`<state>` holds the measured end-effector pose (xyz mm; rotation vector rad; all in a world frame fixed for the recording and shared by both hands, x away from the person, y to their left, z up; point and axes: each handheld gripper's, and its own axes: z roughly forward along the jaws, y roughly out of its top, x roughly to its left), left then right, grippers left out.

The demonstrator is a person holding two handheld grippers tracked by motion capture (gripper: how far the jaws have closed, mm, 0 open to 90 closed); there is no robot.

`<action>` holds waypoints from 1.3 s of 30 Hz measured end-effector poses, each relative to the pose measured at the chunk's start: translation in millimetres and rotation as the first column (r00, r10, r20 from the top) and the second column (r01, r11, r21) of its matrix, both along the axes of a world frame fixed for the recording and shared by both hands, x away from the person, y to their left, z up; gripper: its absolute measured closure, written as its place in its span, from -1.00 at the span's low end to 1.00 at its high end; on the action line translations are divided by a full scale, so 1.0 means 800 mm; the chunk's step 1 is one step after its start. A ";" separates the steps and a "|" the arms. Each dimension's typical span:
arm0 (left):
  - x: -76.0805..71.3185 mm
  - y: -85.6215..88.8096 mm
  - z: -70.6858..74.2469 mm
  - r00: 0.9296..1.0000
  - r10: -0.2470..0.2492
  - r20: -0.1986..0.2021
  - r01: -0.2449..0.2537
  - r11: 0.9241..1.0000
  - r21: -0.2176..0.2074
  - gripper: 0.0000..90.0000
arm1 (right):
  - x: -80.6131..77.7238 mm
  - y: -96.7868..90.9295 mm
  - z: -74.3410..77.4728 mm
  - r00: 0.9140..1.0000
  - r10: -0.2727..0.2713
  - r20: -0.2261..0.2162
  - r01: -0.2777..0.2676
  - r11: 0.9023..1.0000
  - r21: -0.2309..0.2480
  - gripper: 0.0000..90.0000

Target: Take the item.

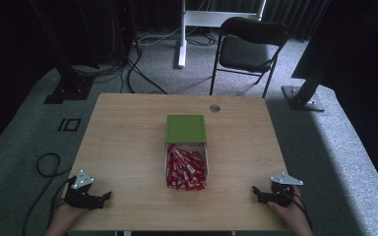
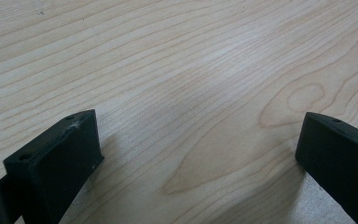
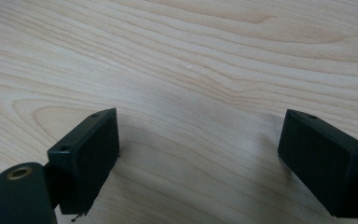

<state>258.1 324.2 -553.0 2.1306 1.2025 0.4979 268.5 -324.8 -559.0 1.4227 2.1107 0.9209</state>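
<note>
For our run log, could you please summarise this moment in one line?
left hand-held gripper: open, near table corner | right hand-held gripper: open, opposite corner | clear box of red sachets: centre, untouched | green lid: behind it

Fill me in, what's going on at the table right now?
Nothing is being handled yet. A person holds the left gripper and the right gripper at the near corners of the wooden table, both with jaws apart and nothing between them, just bare wood under each. In the middle sits a clear box full of red packets, with a green lid lying just beyond it, touching or slightly overlapping its far end. Neither gripper is near the box.
</note>
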 end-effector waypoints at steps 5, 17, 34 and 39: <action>0.000 0.000 0.000 1.000 0.000 0.000 0.000 1.000 0.000 -0.98 | 0.000 0.000 0.000 1.000 0.000 0.000 0.000 1.000 0.000 -0.73; 0.000 0.000 0.000 1.000 0.000 0.000 0.000 1.000 0.000 -0.98 | 0.000 0.000 0.000 1.000 0.000 0.001 0.000 1.000 -0.001 -0.73; 0.000 0.000 0.000 1.000 0.000 0.000 0.000 1.000 0.000 -0.98 | -0.002 0.002 0.001 1.000 0.003 0.000 -0.003 1.000 -0.003 -0.71; 0.000 0.000 0.000 1.000 0.000 0.000 0.000 1.000 0.000 -0.98 | 0.000 0.005 0.002 1.000 -0.006 -0.006 0.006 1.000 -0.011 -0.70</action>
